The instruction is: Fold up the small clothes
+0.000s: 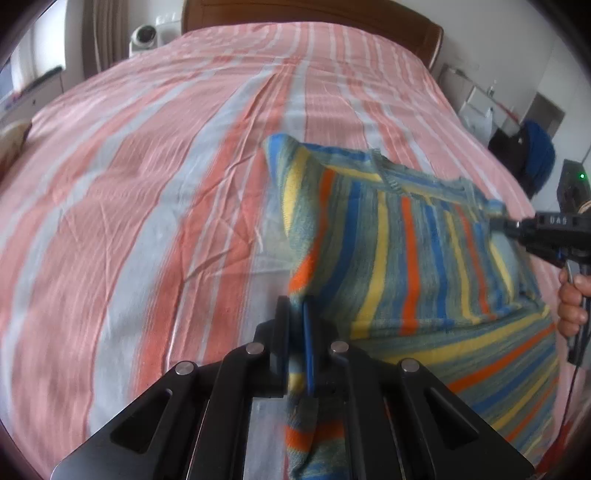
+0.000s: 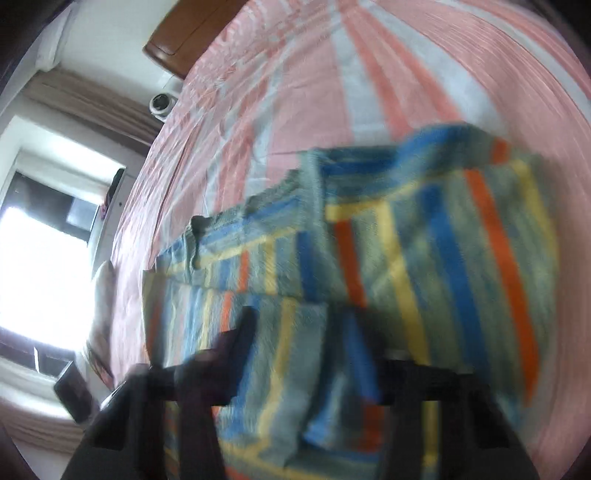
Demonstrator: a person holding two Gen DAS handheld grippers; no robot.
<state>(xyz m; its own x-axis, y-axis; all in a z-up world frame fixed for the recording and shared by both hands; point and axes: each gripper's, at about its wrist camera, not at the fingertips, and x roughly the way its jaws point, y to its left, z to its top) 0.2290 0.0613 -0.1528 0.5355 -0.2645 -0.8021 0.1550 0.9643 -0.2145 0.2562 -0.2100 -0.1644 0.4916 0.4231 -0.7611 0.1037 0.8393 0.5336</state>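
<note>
My left gripper (image 1: pixel 295 347) is closed tight on a fold of the striped sweater (image 1: pixel 406 258), the cloth pinched between its two fingers and hanging down past them. The sweater, banded in blue, yellow, orange and grey-green, lies on the bed (image 1: pixel 147 184) to the right of the middle, partly lifted off the pink and white striped sheet. In the left wrist view my right gripper (image 1: pixel 496 218) comes in from the right edge and its tips bite the sweater's upper right corner near the collar, with my hand (image 1: pixel 572 299) around its handle below. The right wrist view is badly blurred; there the sweater (image 2: pixel 406 258) fills the lower half and cloth sits between the dark fingers. A wooden headboard (image 1: pixel 314 14) stands at the far end of the bed.
</note>
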